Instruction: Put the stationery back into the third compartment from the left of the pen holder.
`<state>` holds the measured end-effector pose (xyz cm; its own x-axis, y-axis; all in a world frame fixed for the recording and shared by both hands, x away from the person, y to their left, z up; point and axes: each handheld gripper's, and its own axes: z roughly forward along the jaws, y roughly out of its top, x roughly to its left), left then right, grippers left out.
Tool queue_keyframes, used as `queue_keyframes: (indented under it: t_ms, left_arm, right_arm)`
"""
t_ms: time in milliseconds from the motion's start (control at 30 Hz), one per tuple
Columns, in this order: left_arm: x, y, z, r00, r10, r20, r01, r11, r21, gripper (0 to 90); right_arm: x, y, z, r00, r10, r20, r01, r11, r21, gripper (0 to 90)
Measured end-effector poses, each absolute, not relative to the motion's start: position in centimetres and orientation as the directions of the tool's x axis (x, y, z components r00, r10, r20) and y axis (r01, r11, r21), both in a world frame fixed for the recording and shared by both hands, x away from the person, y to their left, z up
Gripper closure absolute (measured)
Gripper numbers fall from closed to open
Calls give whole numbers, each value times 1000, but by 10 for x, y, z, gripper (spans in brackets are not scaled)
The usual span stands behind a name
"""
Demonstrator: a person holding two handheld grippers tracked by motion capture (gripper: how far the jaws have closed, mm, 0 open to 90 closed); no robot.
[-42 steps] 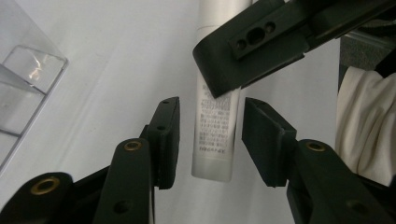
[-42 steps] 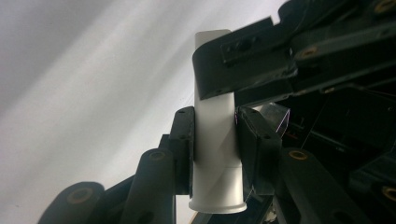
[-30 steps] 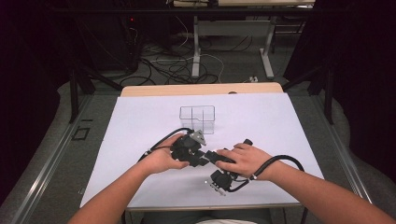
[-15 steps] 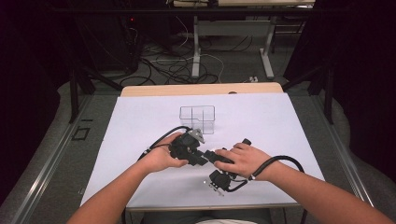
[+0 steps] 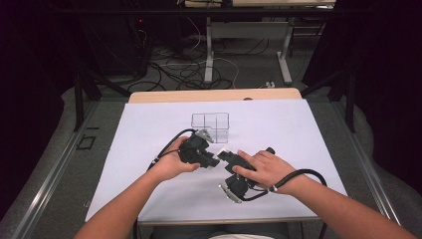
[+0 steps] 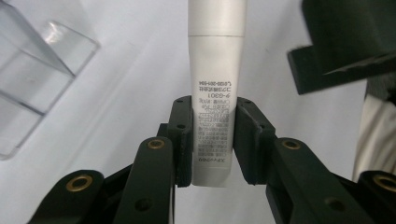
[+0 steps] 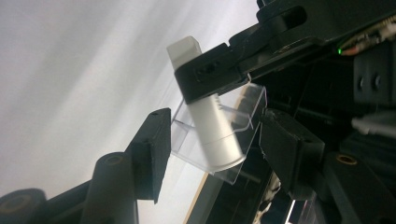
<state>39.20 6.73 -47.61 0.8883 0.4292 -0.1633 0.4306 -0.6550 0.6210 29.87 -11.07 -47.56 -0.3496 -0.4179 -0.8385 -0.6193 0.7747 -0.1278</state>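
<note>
Between left tongs point(image 6: 212, 140), white tube point(image 6: 215, 93)

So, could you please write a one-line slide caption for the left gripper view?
Left gripper clamps a white labelled tube above the white table sheet, clear organizer box at left.

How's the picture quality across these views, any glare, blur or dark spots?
High view: white table cover brightly lit, surroundings nearly black. Left gripper view: white tube sharp enough to show print, clear plastic box soft with glare. Right gripper view: background washed out, near jaws blurred.
</note>
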Motion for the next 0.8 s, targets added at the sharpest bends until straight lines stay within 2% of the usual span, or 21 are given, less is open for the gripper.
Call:
queue_keyframes:
  t_ms: [100, 200, 367, 533, 800]
  left_arm:
    - [397, 72, -472, 874, 457, -165, 441, -601, 667, 712]
    - [401, 75, -469, 860, 477, -180, 450, -546, 707, 712]
    - [406, 78, -466, 841, 514, -169, 453, -497, 740, 712]
    - [412, 80, -464, 813, 557, -168, 460, -438, 772, 713]
    - [423, 84, -460, 780, 604, -162, 432, -334, 837, 713]
  right_arm:
    - [300, -113, -476, -372, -371, -851, -568, 816, -107, 395]
    - [301, -115, -474, -397, -326, -858, -557, 829, -58, 393]
    - [302, -118, -473, -418, -278, -865, -539, 842, -11, 318]
    - [305, -120, -473, -488, -155, -859, -484, 867, 118, 188]
    - [311, -128, -471, -587, 10, -809, -375, 883, 283, 139]
